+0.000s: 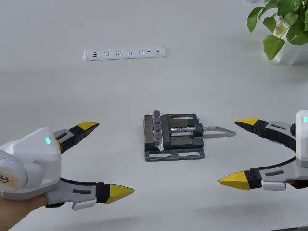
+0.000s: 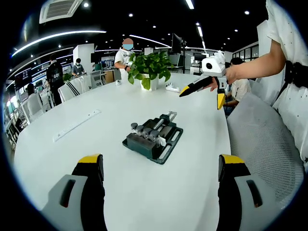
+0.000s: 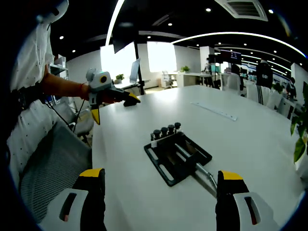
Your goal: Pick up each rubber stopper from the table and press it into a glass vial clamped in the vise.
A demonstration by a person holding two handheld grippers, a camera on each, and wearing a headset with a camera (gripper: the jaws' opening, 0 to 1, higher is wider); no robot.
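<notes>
The left gripper (image 1: 108, 159) is spread wide with nothing between its yellow-tipped jaws, held low over the near left of the white table (image 1: 72, 96). The right gripper (image 1: 239, 151) is spread just as wide and is just as empty. It sits off to the right with its tips pointing in toward the middle. Between the two, well apart from both, the dark vise (image 1: 180, 144) sits flat on the table, its screw handle sticking out toward the right gripper. A short row of glass vials (image 1: 158, 143) stands upright, clamped at the vise's left end. Each one I can make out has a dark rubber stopper (image 1: 157, 114) on top. Further back lies a white power strip (image 1: 124, 53), and a leafy potted plant (image 1: 281, 24) stands at the far right. The gripper views show people (image 2: 126, 55) around the room beyond the table.
</notes>
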